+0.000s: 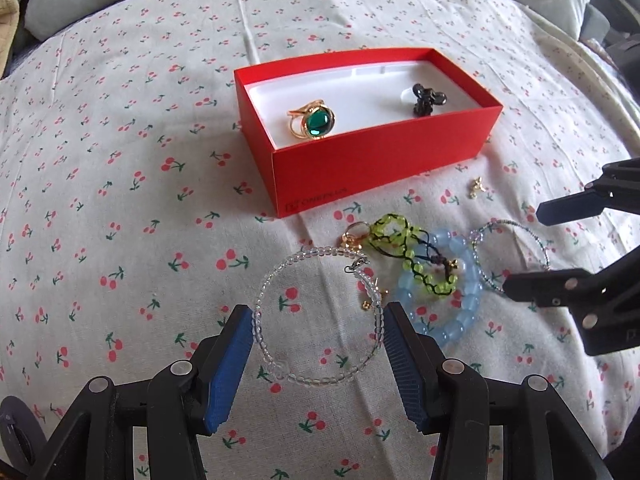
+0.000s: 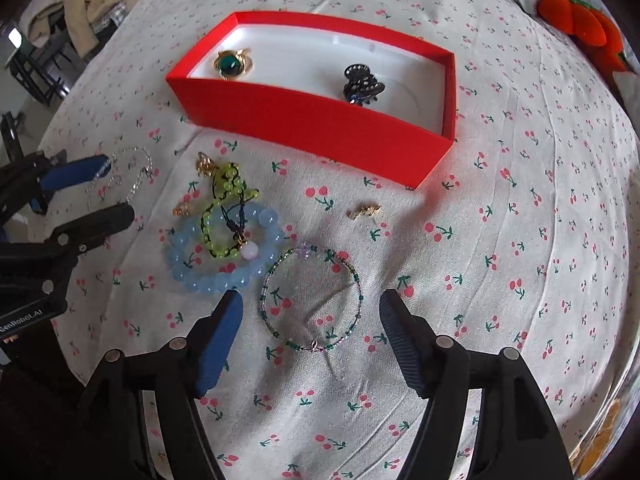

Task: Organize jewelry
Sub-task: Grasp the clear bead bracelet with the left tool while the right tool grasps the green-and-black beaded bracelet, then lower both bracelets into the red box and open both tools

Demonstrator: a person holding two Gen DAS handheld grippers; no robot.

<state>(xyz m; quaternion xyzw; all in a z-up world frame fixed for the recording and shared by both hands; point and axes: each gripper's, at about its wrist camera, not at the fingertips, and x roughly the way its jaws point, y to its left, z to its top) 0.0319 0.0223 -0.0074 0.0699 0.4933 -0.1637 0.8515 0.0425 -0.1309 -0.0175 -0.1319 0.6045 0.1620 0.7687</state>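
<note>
Nearest the left wrist camera, the left tongs (image 1: pixel 318 322) are being held spread, straddling a clear beaded bracelet (image 1: pixel 316 316) lying flat on the cherry-print bedsheet (image 1: pixel 120 200); the blue pads (image 1: pixel 232 360) appear to be touching the loop's outer edges, though whether they are pressing on it cannot be told. Nearest the right wrist camera, the right tongs (image 2: pixel 310 312) are being held spread wide over a thin green-and-purple seed-bead bracelet (image 2: pixel 312 300), with clear gaps on both sides; nothing is being pinched.

Just beyond, a pale blue beaded bracelet (image 2: pixel 224 256) is being overlapped by a lime-green corded bracelet (image 2: pixel 226 216), with small gold pieces (image 2: pixel 204 166) lying against the tangle. A lone gold earring (image 2: pixel 363 212) is sitting apart, nearer the box. Farther off, the red box (image 2: pixel 320 128) is standing open, already holding a green-stone gold ring (image 2: pixel 232 64) and a dark hair claw (image 2: pixel 362 84).

Several risks are being judged from here. The clear loop is thin and flat, so it could be squeezed out of the pads or slid along the soft sheet rather than lifted. Its clasp end is lying close to the tangle, so neighbouring pieces could be dragged along. The two tongs are working close together, so a collision is possible.
</note>
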